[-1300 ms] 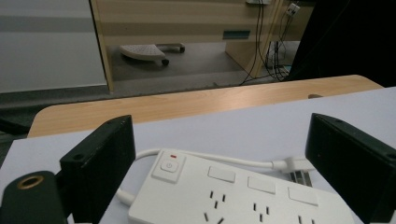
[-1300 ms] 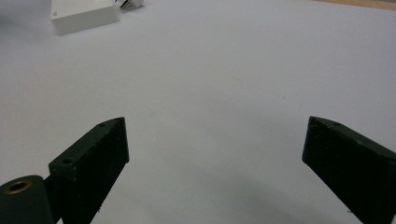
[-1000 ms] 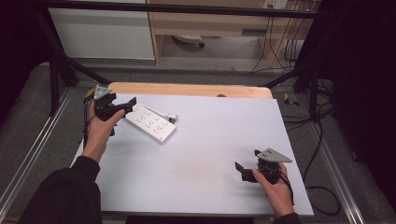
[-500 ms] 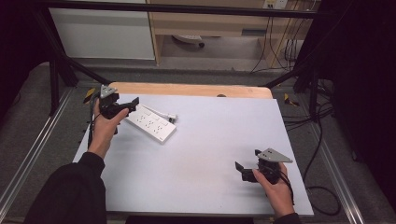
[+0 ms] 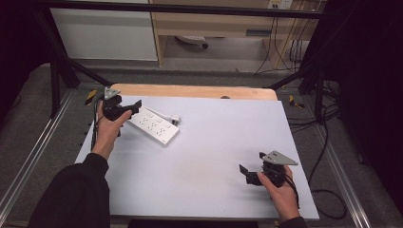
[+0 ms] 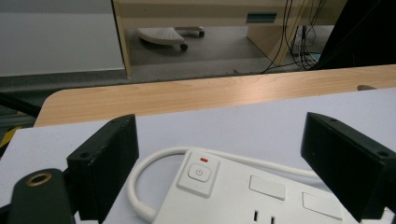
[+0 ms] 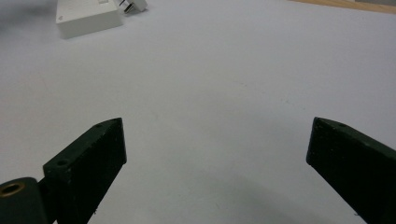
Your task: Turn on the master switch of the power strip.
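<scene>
Since the earlier frames, the left gripper (image 5: 127,108) has shifted a little toward the far left corner of the table (image 5: 214,142), ending at the switch end of the white power strip (image 5: 154,125); the right gripper (image 5: 251,175) has stayed put, well apart from the strip, toward the table's near right corner.

From the left gripper view, the jaws stand wide apart with nothing between them, hovering just above the power strip (image 6: 243,191). The strip's end with the power button (image 6: 199,172) and a small red mark sits between the two jaws, lower in the picture. Its white cable (image 6: 140,186) curls out of that end and runs along the strip's far side.

From the right gripper view, the jaws are also spread wide over bare table surface (image 7: 224,93), gripping nothing. The other end of the power strip (image 7: 86,16) shows far off, with its white plug (image 7: 130,4) lying just beside it.

The strip lies flat on the table, angled, near the far left corner, just short of the wooden edge (image 5: 190,91) beyond.
</scene>
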`<state>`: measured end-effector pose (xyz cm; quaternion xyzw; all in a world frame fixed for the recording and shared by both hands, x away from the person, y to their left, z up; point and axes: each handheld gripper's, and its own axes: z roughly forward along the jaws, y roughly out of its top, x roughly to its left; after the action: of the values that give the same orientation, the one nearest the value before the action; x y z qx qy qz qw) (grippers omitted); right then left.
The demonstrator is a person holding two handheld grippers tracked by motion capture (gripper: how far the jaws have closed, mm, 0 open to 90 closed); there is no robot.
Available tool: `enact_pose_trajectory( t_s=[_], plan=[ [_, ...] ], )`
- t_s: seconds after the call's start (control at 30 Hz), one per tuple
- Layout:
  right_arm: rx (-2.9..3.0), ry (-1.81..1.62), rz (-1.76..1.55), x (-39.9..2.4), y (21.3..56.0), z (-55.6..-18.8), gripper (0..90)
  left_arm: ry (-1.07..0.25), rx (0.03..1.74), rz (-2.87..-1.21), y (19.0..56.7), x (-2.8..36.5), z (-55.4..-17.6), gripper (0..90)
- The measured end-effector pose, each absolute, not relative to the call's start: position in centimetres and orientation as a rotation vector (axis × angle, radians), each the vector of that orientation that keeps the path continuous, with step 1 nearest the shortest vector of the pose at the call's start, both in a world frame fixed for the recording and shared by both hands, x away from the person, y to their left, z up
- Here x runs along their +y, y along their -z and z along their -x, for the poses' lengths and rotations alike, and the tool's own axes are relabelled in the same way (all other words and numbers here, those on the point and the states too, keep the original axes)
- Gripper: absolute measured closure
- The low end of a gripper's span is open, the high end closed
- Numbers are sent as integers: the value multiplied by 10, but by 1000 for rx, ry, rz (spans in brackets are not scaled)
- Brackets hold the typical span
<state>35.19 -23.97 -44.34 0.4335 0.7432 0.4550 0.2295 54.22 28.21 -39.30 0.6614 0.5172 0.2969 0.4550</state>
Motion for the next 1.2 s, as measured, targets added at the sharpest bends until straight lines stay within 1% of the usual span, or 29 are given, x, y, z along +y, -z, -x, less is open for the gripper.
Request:
enact_pose_trajectory(
  t_s=[0.2,0.3,0.33,0.37,0.47,0.73,0.77,0.8,0.83,0.93,1.03,1.2],
  plan=[
    [2045,-1251,-1198,-240,443,-351,53,-721,1300,-1636,397,287,-544,155],
    [2041,-1249,-1201,-240,443,-351,53,-713,1311,-1646,399,289,-545,201],
    [2041,-1249,-1201,-240,443,-351,53,-711,1310,-1650,399,289,-545,201],
    [2041,-1250,-1199,-240,443,-351,53,-713,1308,-1654,400,290,-545,249],
    [2043,-1251,-1195,-240,443,-351,53,-704,1311,-1662,402,291,-545,347],
    [2040,-1252,-1197,-240,443,-351,53,-696,1307,-1670,406,292,-548,578],
    [2041,-1252,-1196,-240,443,-351,53,-696,1307,-1670,406,292,-548,597],
    [2041,-1252,-1196,-240,443,-351,53,-695,1308,-1673,407,292,-549,597],
    [2041,-1253,-1194,-240,443,-351,53,-687,1302,-1678,409,290,-550,641],
    [2039,-1254,-1198,-240,443,-351,53,-680,1296,-1689,411,289,-552,692],
    [2039,-1253,-1201,-240,443,-351,53,-690,1306,-1688,413,289,-553,765],
    [2031,-1254,-1204,-239,442,-352,53,-675,1298,-1690,421,291,-559,836]
  ],
)
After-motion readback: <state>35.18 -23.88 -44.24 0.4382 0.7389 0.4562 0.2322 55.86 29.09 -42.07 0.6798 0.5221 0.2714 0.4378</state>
